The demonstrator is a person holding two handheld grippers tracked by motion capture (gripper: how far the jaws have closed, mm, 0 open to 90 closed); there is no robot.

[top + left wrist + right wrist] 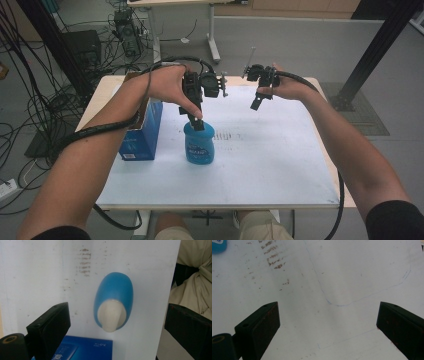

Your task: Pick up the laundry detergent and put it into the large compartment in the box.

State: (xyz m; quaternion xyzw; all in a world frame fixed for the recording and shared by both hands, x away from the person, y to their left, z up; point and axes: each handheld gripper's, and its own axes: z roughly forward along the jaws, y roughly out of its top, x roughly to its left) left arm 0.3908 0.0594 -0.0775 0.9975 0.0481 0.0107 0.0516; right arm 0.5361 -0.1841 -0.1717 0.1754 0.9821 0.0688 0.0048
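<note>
Jaws wide on both: left gripper (198, 122) just above blue bottle (199, 145); right gripper (256, 102) over bare mat.

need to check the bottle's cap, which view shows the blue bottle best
The left gripper view: the blue bottle sits centred, seen from above, white cap plain. The high view shows its side and label; the right gripper view catches a corner.

A lab is showing here: cables (30, 100) are tangling over the grey floor (300, 45) beyond the fingers, beside black rig posts (380, 45).
</note>
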